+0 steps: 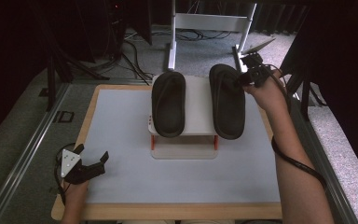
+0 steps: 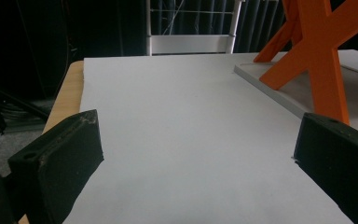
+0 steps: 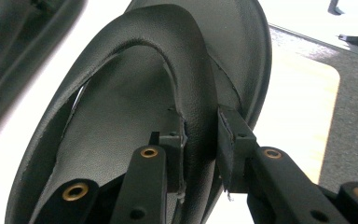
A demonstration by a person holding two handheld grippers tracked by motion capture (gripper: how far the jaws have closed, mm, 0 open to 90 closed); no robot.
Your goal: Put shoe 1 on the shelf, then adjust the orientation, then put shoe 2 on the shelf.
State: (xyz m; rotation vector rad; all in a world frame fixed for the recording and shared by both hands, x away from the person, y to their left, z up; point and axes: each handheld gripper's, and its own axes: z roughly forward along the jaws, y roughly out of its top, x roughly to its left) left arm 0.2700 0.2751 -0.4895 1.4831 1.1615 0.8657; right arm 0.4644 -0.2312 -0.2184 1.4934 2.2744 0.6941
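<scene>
Black rubber flip-flop, seemingly its strap, is pinched by the right gripper. Left gripper jaws are held spread over the pale grey tabletop.

Right sandal heel cut off at frame bottom; orange stand top cropped.

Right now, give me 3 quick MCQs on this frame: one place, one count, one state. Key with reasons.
1. Where is the left gripper?
A. near-left table corner
B. on the rack
C. far right

2. How many black sandals are on the white rack?
A. one
B. two
C. three

3. The right gripper is:
A. open, empty
B. shut on the right sandal's strap
C. resting on the table

Key: A, it hovers over the grey mat at that corner; B, left sandal and right sandal; C wrong, B: fingers pinch the strap.
</scene>
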